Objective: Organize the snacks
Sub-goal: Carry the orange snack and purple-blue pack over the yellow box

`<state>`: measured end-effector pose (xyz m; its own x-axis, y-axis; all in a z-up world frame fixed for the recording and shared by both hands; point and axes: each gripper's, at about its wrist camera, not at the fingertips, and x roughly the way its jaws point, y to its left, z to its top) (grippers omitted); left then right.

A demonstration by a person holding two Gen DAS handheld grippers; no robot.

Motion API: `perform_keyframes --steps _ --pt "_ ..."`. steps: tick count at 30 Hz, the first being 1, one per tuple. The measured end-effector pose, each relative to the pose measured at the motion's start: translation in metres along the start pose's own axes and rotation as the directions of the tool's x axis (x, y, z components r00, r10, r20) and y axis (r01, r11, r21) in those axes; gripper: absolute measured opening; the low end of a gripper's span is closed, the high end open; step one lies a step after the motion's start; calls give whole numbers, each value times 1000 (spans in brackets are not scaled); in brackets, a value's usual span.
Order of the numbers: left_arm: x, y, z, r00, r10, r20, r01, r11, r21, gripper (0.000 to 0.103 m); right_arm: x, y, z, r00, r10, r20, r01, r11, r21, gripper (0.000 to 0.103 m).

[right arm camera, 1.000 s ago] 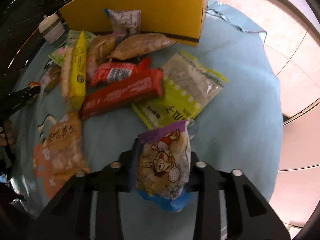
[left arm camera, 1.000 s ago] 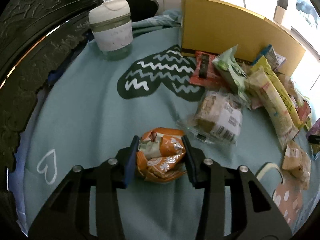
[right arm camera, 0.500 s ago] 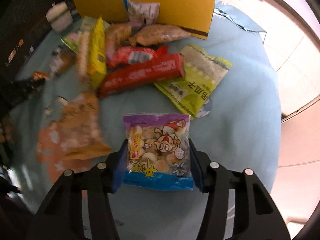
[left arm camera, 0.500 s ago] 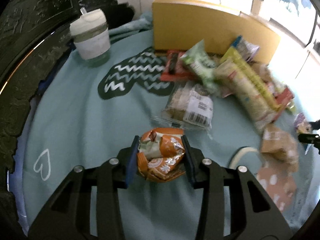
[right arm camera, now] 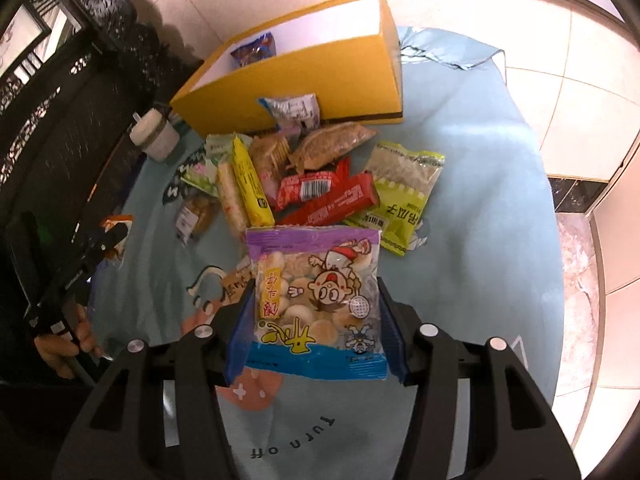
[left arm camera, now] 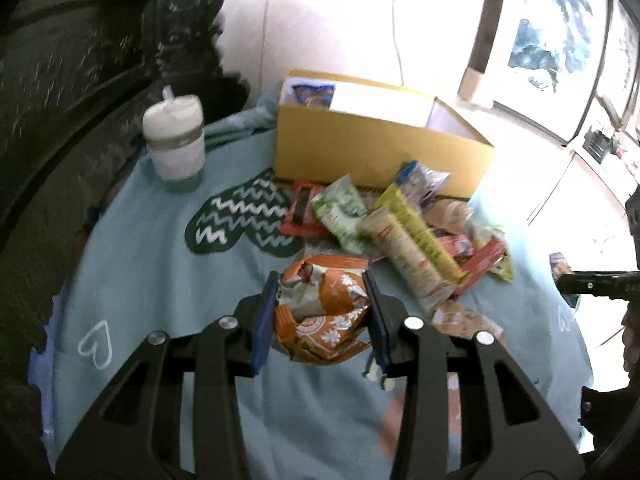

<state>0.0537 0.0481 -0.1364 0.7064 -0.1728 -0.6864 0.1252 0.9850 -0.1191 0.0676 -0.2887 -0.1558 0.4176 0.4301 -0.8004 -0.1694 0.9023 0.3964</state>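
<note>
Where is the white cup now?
In the left wrist view, the white cup stands upright on the blue cloth, at far left, left of the yellow box.

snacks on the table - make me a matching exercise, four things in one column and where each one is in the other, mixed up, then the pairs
Things:
1. orange packet
2. purple-topped cartoon bag
3. white lidded cup
4. blue and red packet

Places:
A. inside the yellow box
B. clamped in the right gripper
C. standing on the cloth, left of the box
D. clamped in the left gripper

Pairs: 1-D, 2-B, 3-C, 4-A
</note>
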Motion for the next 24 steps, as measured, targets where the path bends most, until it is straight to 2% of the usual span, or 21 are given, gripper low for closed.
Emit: perform_keyframes --steps 9,16,21,24 --pt "-26 -18 40 993 -76 88 75 997 7 40 -33 17 19 997 17 79 -14 999 -39 55" --pt "-32 -30 98 979 -95 180 98 995 -7 40 -68 49 81 981 30 190 -5 992 -129 55" --pt "-23 -48 152 972 -84 220 82 996 19 40 -75 75 139 968 -6 251 57 979 -197 55" --pt "-15 -57 197 965 -83 248 81 997 16 41 -75 86 175 959 -23 282 90 970 -225 55"
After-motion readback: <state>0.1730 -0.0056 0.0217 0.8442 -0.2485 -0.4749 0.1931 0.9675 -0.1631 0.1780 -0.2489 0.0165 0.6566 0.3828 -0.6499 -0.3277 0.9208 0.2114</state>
